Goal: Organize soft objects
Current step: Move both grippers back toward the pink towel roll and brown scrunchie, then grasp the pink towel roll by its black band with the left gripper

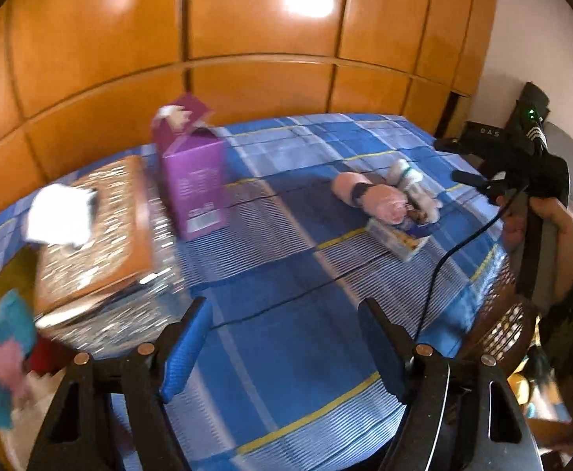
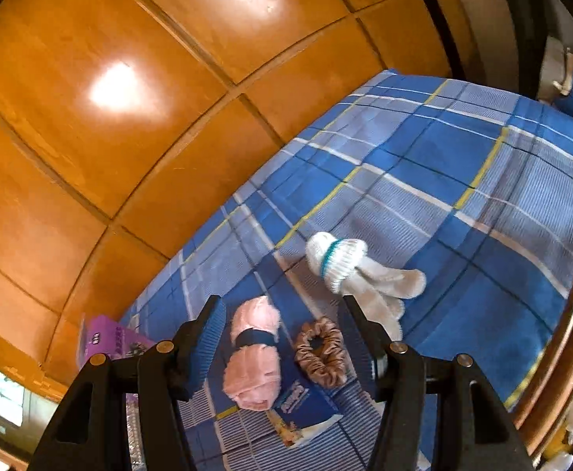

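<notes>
A pink fluffy roll with a dark band point(image 2: 253, 357) lies on the blue plaid bedcover point(image 2: 463, 157), next to a brown satin scrunchie point(image 2: 321, 353) and white socks with a teal stripe point(image 2: 349, 271). A small blue snack box point(image 2: 298, 408) lies partly under them. My right gripper point(image 2: 282, 337) is open and hovers over the roll and scrunchie. The pile also shows in the left wrist view point(image 1: 388, 200). My left gripper point(image 1: 286, 345) is open and empty above bare bedcover. The right gripper's body point(image 1: 522, 165) shows there at the right.
A purple carton point(image 1: 194, 180) stands on the bed, with a patterned orange box point(image 1: 94, 231) and white paper point(image 1: 60, 216) left of it. Colourful fabric point(image 1: 5, 357) lies at the far left. Wooden wardrobe doors point(image 2: 129, 117) stand behind the bed.
</notes>
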A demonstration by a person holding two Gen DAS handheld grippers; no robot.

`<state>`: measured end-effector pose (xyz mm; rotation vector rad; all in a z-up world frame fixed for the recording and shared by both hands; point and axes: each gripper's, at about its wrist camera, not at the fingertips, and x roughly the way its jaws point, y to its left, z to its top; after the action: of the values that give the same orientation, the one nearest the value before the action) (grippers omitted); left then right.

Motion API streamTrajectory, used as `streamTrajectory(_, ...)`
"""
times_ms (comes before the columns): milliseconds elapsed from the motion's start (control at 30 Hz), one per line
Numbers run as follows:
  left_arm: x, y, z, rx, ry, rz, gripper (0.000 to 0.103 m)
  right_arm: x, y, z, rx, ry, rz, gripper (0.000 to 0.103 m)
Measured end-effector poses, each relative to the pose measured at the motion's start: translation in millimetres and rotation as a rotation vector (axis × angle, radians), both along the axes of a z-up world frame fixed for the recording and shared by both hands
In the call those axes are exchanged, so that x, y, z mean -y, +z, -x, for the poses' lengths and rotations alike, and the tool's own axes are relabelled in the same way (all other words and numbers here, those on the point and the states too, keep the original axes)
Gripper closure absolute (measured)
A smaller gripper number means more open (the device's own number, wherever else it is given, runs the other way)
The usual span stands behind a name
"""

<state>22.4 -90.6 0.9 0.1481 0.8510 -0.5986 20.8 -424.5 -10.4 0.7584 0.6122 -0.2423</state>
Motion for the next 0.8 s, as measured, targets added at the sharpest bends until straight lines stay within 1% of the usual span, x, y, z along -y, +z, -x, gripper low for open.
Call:
streamTrajectory(100,24.3,-1.1,-18.2,-0.046,-0.027,0.027,0.026,-2.2,1.4,0.3,0.015,0.012,0.000,0.043)
streamTrajectory(133,35.0,-2.2,-27.9,-0.077,-0.035,0.047,0.026,-2.0,1.0,0.3,0.019,0.013,-0.005,0.043)
streamTrajectory(367,93.1,-14.0,-79.4,-0.208,-0.034,0.100,0.025,3.8,-4.1,3.0,0.056,0.020,-0.078,0.042)
streamTrajectory(533,133.6,-24.7,-110.0,-0.308,-0.036,0.141,0.022,6.2,-6.4,3.6,0.072,0.028,-0.114,0.040)
streamTrajectory(667,162.4,-40.6,-134.8,-0.379,-0.008,0.145,0.022,8.5,-10.1,2.4,0.076,0.042,-0.153,0.039)
streamTrajectory(800,182.4,-63.4,-157.9,-0.441,0.039,0.130,0.021,9.2,-12.7,0.5,0.079,0.059,-0.175,0.039)
